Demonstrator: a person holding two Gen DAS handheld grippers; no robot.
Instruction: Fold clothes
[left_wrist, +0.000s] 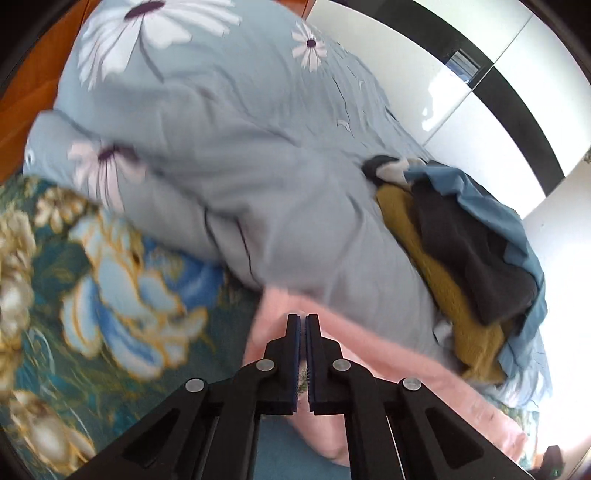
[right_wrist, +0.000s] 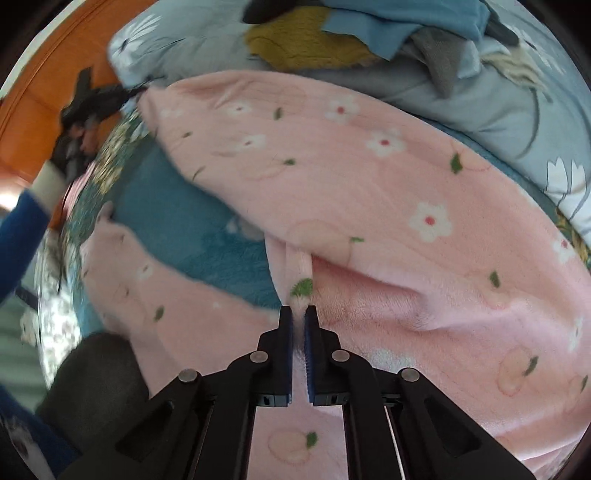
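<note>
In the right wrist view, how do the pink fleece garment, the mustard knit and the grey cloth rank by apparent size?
1. Pink fleece garment, far largest, though nearest the camera.
2. Mustard knit, partly covered.
3. Grey cloth, smallest.

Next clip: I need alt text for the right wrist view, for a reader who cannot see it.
The right gripper, jaws nearly closed, pinches a fold of a pink fleece garment printed with white flowers and peaches, spread over a teal plush blanket. Behind lie a grey-blue floral duvet and a heap with a mustard knit sweater and blue cloth.
</note>
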